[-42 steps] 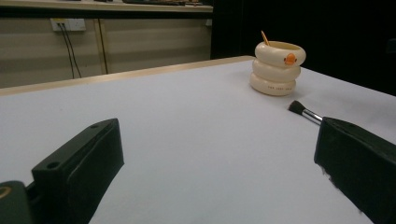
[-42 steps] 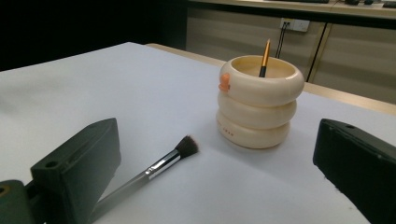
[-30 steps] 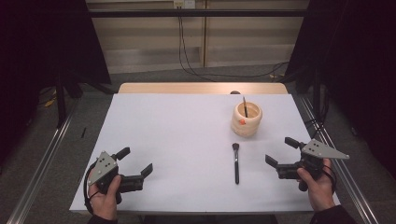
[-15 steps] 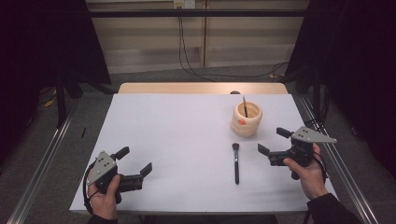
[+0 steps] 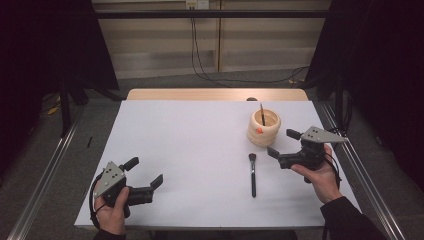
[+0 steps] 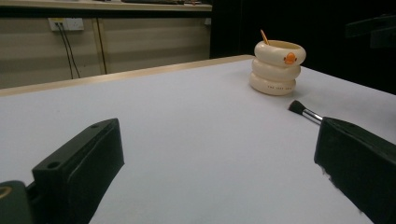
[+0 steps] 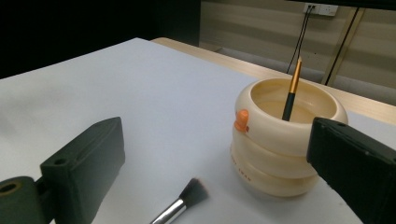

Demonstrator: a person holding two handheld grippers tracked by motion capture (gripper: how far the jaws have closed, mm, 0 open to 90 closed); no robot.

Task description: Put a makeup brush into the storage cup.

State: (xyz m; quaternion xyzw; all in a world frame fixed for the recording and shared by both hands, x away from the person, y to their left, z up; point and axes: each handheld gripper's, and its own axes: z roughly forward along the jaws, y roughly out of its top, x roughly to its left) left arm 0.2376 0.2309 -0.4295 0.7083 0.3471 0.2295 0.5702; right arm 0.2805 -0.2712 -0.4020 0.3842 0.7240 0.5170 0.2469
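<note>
A cream ringed holder (image 5: 264,127) with an orange knob stands at the right of the white table, and a thin gold-and-black handle (image 5: 261,114) sticks up out of it. A black makeup brush (image 5: 252,174) lies flat in front of it, bristles toward the holder. My right gripper (image 5: 281,142) hovers open just right of the brush, its jaws pointing at the holder (image 7: 285,140) and the brush head (image 7: 189,196). My left gripper (image 5: 146,171) is open near the front left edge and holds nothing. From there the holder (image 6: 278,67) and brush (image 6: 303,112) lie far off.
The white table top (image 5: 190,140) ends at a wooden strip (image 5: 215,94) along the back. Metal rails (image 5: 47,175) run along both sides of the table. Cables (image 5: 200,60) hang down the back wall.
My right gripper has moved forward and to the left, from the front right edge to just beside the brush and holder. The left gripper has stayed put.
</note>
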